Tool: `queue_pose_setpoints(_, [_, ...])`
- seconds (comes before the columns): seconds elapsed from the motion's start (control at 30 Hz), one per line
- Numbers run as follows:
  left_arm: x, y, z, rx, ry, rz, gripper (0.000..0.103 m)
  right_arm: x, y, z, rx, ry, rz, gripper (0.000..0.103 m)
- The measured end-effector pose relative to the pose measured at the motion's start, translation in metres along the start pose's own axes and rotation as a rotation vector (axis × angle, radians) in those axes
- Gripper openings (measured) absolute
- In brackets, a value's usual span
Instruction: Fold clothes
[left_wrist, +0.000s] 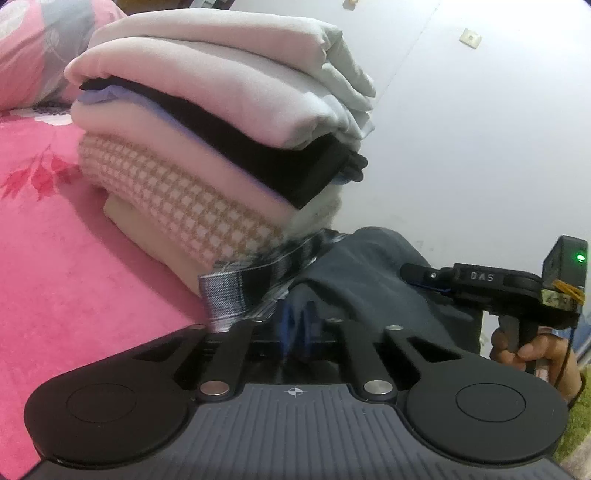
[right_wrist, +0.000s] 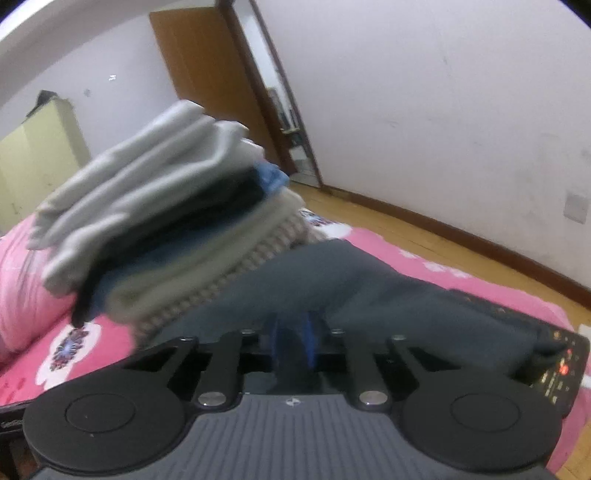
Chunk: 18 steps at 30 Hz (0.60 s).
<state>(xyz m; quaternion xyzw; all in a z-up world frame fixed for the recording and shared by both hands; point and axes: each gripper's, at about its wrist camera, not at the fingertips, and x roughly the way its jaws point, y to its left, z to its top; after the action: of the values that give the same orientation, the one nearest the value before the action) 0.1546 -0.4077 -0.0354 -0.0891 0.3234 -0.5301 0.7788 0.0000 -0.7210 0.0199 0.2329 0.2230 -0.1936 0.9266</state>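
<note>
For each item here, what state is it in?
Stack of clothes: folded, piled on the bed.
Dark grey garment: unfolded, draped beside the stack.
Left gripper: jaws shut on the garment.
Right gripper: jaws shut on the garment.
Door: open.

black tool (left_wrist: 295, 328), blue pads, silver screws, ribbed grey housing; other tool (left_wrist: 417, 273) marked "das", green light.
</note>
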Motion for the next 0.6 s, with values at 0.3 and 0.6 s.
queue_pose_setpoints(0.3, [-0.023, 0.038, -0.015, -0.215, -0.019, 0.006, 0.0, 0.003, -0.007, -0.006, 0.05, -0.007, -0.027, 0.0])
queue_pose_setpoints(0.6, [-0.027, 0.04, 0.001, -0.211, -0.043, -0.104, 0.041, 0.007, -0.005, -0.004, 0.048, 0.002, -0.033, 0.0])
